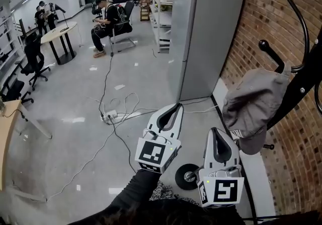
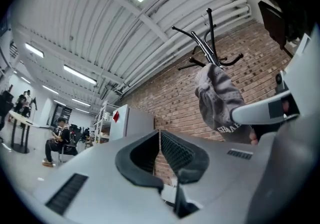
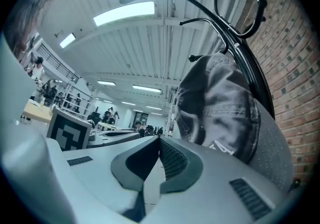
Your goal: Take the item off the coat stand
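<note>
Right claw (image 3: 160,139) has its jaws pressed fully together with nothing between them, and its tip points up at the grey cap (image 3: 220,102), which fills that claw's view from 12 to 3 o'clock, close beyond the jaw tips. Left claw (image 2: 160,132) is likewise closed tight and empty. In its view the cap hangs at about 1 o'clock, farther off, with the right claw reaching in from 3 o'clock just under the cap. In the head view the two claws sit side by side low in the frame, the left one near 6 o'clock and the right one near 5 o'clock. The cap is at 2 o'clock from the right claw's tip, near it. It hangs on a hook of the black coat stand (image 1: 274,57), which crosses the 3 o'clock edge in front of a brick wall (image 1: 271,2). A grey cabinet (image 1: 206,43) stands by that wall at 12 o'clock. Far off at 10 to 11 o'clock are a seated person (image 1: 106,17) and a round table (image 1: 60,32), and cables (image 1: 108,83) run over the floor to a power strip (image 1: 109,115).
</note>
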`<state>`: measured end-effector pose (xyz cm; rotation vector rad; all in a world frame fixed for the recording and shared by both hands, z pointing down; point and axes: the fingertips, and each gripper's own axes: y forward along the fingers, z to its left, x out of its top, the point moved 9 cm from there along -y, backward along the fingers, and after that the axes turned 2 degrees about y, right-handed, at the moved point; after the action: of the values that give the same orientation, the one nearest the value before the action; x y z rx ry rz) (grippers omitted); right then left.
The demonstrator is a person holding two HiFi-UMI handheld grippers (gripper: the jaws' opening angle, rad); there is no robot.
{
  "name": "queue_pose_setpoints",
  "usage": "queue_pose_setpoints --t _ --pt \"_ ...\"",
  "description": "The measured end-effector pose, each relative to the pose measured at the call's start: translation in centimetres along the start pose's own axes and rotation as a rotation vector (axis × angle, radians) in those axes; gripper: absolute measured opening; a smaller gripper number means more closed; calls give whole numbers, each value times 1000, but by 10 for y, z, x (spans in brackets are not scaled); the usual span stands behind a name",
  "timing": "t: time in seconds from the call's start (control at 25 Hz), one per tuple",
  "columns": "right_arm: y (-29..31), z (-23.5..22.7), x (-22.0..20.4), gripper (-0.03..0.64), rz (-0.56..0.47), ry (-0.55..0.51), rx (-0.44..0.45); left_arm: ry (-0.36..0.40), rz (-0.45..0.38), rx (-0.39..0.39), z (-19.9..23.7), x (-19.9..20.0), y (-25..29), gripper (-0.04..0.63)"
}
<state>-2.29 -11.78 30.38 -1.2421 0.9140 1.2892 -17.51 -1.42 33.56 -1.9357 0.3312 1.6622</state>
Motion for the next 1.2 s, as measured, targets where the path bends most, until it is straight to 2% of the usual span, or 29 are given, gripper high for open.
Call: queue_pose_setpoints --t 0.36,0.52,0.84,1.04,1.2 --pt "18 40 2 9 28 3 -305 -43 18 -292 35 -6 17 20" --pt "21 63 1 9 61 16 -401 -67 30 -401 45 -8 16 21" --pt "14 83 5 9 97 -1 -573 -127 38 -541 54 -12 6 20" --pt "-3 83 4 9 107 7 -671 -134 59 -598 52 -17 0 21" --pt "-20 73 6 9 108 17 -723 -123 42 -642 42 -10 1 21"
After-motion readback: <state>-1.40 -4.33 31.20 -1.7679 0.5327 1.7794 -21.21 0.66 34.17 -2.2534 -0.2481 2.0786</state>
